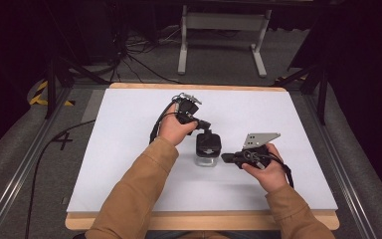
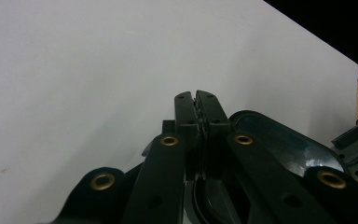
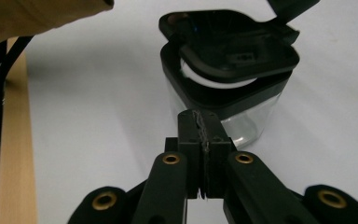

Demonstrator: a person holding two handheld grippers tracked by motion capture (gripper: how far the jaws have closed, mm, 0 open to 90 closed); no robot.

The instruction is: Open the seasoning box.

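Lid work on the clear jar, partway through

Jar (image 1: 207, 155) stands near the middle of the white surface (image 1: 129, 149), its black lid (image 3: 233, 51) sitting askew on the rim with one edge lifted (so neither sealed nor fully off, as I judge it). Left gripper (image 1: 205, 126), jaws pressed together, rests at the lid's far edge and may be pinching a tab, though I cannot tell. Right gripper (image 1: 226, 157), jaws closed on nothing, waits just beside the jar's wall. Seating or removing the lid remains.
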